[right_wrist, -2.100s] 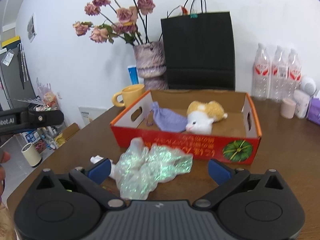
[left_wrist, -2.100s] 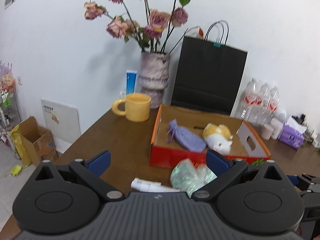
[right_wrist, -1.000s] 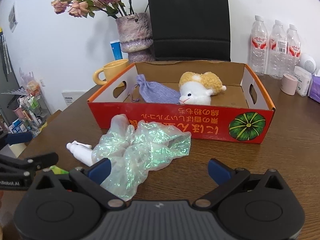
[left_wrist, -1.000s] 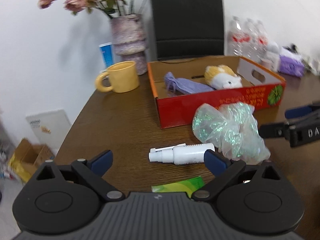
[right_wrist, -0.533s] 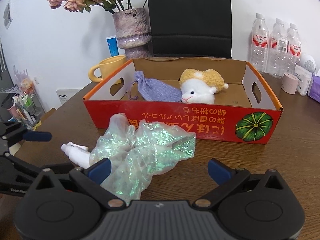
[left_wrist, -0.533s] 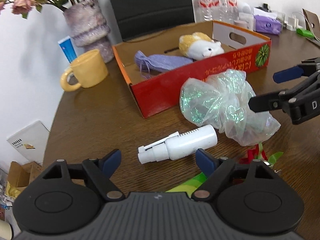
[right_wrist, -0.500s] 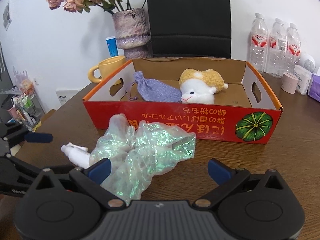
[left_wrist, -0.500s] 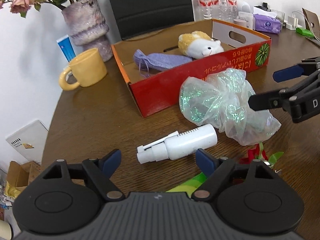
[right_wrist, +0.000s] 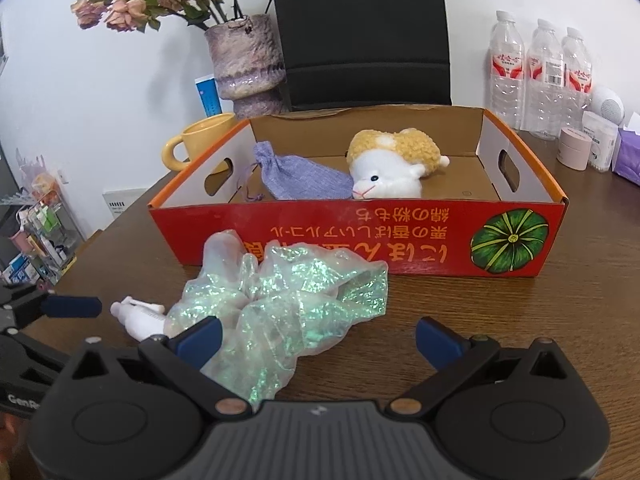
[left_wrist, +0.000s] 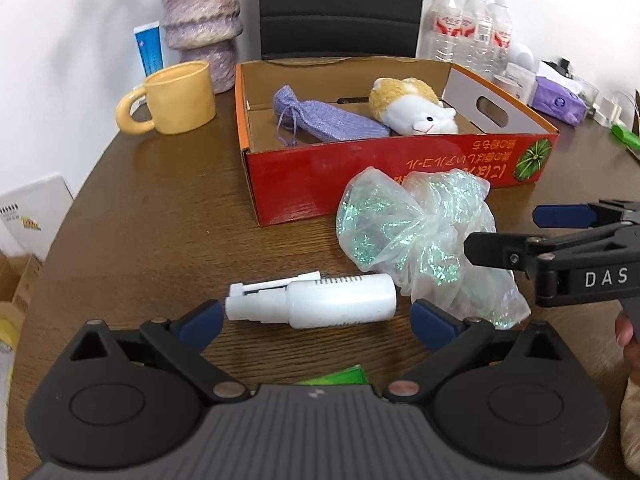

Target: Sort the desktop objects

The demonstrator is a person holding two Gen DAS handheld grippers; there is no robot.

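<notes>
Left gripper [left_wrist: 314, 322] spread wide, its pads flanking the white bottle [left_wrist: 316, 300] lying flat on the table [left_wrist: 140, 240]. Right gripper [right_wrist: 318, 338] also wide apart, low over the crinkled bag [right_wrist: 280, 304], which sits against the red box [right_wrist: 400, 236] holding a pouch [right_wrist: 300, 178] and plush [right_wrist: 390, 170].

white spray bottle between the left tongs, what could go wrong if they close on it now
1. The white spray bottle lies crosswise between the open left tongs, so they would close on its ends; the thin nozzle may slip or skew.
2. The iridescent plastic bag touches the bottle's base and could get pinched or dragged.
3. The right tongs, open over the same bag, are close enough to collide.
</notes>
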